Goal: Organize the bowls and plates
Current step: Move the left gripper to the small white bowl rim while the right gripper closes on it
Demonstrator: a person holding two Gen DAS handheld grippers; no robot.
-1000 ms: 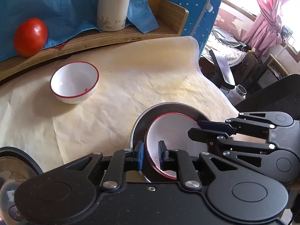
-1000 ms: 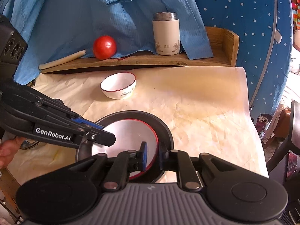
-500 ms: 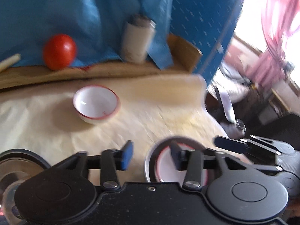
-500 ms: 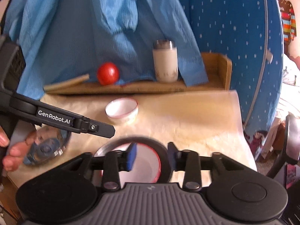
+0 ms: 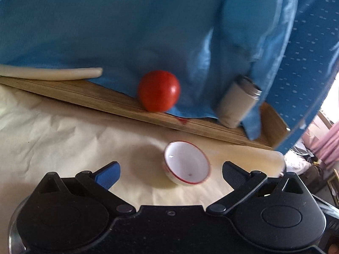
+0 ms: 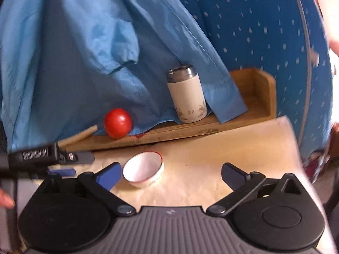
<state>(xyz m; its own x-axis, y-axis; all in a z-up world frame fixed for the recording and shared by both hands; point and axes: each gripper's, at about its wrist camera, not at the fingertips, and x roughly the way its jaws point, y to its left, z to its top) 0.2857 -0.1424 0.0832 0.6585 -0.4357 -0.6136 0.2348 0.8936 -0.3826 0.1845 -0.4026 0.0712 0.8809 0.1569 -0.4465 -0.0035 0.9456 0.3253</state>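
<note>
A small white bowl with a red rim sits upright on the paper-covered table, a little ahead of my left gripper. That gripper's jaws are opening wide and its pads press on nothing. The right wrist view shows the same bowl ahead and left of centre. My right gripper is opening too, with nothing held. The left gripper reaches in from the left edge, just left of the bowl. No plate is in view.
A wooden shelf runs along the back of the table. It carries a red tomato, a cream flask and a pale stick. Blue cloth hangs behind. A hand shows at the left edge.
Both grippers let go of the red-rimmed plate in the dark pan and opened wide. They lifted and swung up toward the bowl. Plate and pan dropped out of view.
</note>
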